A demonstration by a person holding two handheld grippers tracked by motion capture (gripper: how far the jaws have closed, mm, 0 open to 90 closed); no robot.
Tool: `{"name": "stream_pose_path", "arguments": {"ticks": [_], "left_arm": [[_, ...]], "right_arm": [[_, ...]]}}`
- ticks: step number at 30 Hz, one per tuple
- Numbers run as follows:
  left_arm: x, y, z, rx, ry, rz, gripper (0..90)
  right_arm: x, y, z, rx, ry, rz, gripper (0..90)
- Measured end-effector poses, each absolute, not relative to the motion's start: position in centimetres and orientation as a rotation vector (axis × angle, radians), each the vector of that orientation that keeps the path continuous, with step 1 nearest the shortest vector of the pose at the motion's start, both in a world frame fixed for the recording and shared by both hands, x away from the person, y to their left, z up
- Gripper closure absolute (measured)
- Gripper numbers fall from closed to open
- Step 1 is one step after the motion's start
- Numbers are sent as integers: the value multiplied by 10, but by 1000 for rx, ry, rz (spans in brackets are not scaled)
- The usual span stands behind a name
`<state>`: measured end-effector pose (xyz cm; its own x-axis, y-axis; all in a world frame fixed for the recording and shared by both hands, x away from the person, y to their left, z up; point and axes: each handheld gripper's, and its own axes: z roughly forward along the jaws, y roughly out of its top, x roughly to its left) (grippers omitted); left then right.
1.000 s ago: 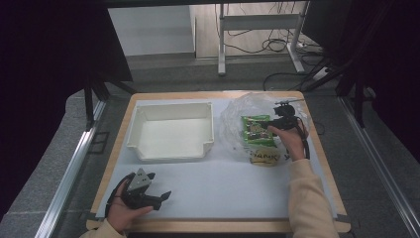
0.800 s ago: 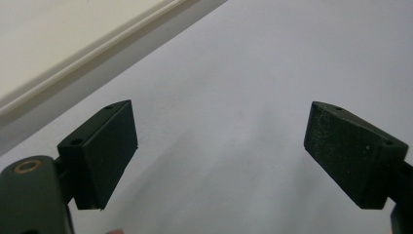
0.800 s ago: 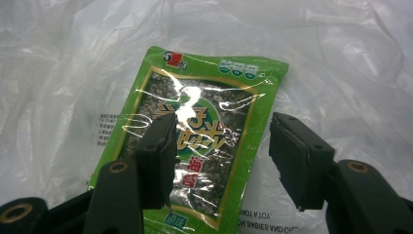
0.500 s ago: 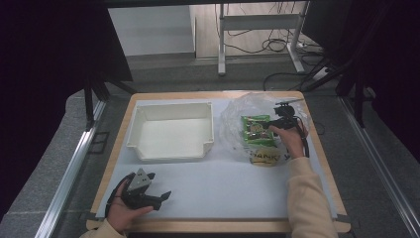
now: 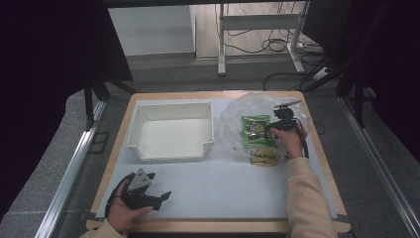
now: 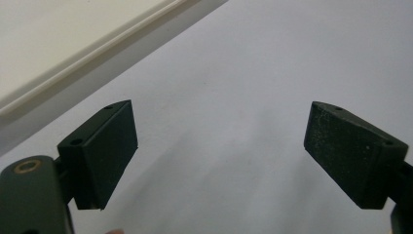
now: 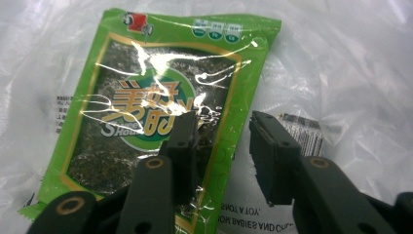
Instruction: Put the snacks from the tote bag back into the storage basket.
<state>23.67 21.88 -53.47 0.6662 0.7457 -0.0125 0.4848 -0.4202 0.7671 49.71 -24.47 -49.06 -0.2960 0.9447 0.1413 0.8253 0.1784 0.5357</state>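
Observation:
A green seaweed snack packet lies flat on a crumpled clear plastic bag at the table's right. My right gripper points down at it. Its jaws have just been closing; the packet's right edge lies in the gap, and the pads stand apart from it. A tan packet lies just in front of the green one. My left gripper rests open over the white mat at the front left, nothing between its jaws.
A white open-fronted tray stands at the back left of the mat, with nothing in it. The wooden table edge runs along the front. Cables and a desk frame lie on the floor beyond.

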Motion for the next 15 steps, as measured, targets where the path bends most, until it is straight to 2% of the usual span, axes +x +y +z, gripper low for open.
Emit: {"name": "stream_pose_path", "arguments": {"ticks": [5, 15], "left_arm": [[237, 217, -536, 2109, 945, 427, 123], [236, 218, -535, 2099, 946, 428, 124]], "right_arm": [[500, -240, -495, 1733, 2230, 766, 738], [497, -227, -495, 1710, 2202, 680, 816]]}}
